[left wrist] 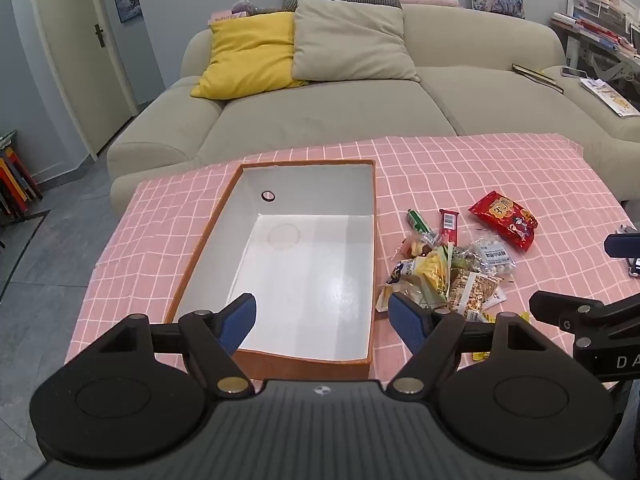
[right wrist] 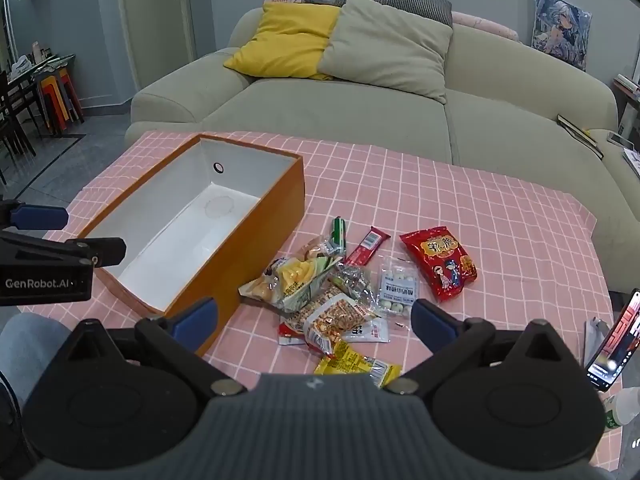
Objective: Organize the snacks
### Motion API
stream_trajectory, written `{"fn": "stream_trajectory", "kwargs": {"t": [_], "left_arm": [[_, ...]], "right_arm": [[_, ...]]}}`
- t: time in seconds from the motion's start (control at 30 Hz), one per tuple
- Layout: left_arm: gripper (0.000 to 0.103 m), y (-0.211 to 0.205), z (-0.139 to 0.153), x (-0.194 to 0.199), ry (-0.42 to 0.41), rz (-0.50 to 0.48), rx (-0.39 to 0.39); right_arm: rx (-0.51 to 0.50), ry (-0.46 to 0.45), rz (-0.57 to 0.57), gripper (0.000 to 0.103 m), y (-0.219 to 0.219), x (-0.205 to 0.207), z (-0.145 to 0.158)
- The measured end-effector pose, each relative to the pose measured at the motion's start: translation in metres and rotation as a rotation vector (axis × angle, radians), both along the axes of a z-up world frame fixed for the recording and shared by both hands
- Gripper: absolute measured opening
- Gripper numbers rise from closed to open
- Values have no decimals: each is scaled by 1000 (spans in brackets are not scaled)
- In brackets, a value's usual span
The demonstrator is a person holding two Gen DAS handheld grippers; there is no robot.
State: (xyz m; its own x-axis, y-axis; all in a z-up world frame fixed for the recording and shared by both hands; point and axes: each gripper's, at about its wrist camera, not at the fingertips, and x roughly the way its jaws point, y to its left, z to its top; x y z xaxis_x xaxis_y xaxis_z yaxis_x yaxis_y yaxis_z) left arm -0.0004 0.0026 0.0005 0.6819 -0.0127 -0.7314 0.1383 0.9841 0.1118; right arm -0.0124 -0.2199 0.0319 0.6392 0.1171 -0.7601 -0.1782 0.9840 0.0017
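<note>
- Presently, left gripper (left wrist: 322,316): blue-padded jaws spread wide, holding nothing, poised above the near end of the box, probably to steady or receive.
- Right gripper (right wrist: 314,316): blue-padded jaws likewise wide apart and empty, hovering over the near edge of the snack heap, apparently lined up for a first pick.
- Orange cardboard box with white lining (left wrist: 200,240): open-topped, nothing inside, set lengthwise just left of the heap so that transfers are short.
- Loose heap of small plastic snack packets (right wrist: 332,300): overlapping on the cloth, none yet boxed.
- Red printed pouch (right wrist: 440,262) and thin red wrapped bar (right wrist: 368,246): lying at the heap's far side.
- Pink checked tablecloth (left wrist: 500,176): covers the table under everything.
</note>
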Motion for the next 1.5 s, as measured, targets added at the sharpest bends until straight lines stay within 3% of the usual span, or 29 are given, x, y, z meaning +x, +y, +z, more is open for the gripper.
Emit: {"fn": "stream_trajectory", "kwargs": {"t": [1.5], "left_arm": [[88,4,-10,1,67,-2,12]], "right_arm": [[-8,27,-1,99,3,3,-7]]}}
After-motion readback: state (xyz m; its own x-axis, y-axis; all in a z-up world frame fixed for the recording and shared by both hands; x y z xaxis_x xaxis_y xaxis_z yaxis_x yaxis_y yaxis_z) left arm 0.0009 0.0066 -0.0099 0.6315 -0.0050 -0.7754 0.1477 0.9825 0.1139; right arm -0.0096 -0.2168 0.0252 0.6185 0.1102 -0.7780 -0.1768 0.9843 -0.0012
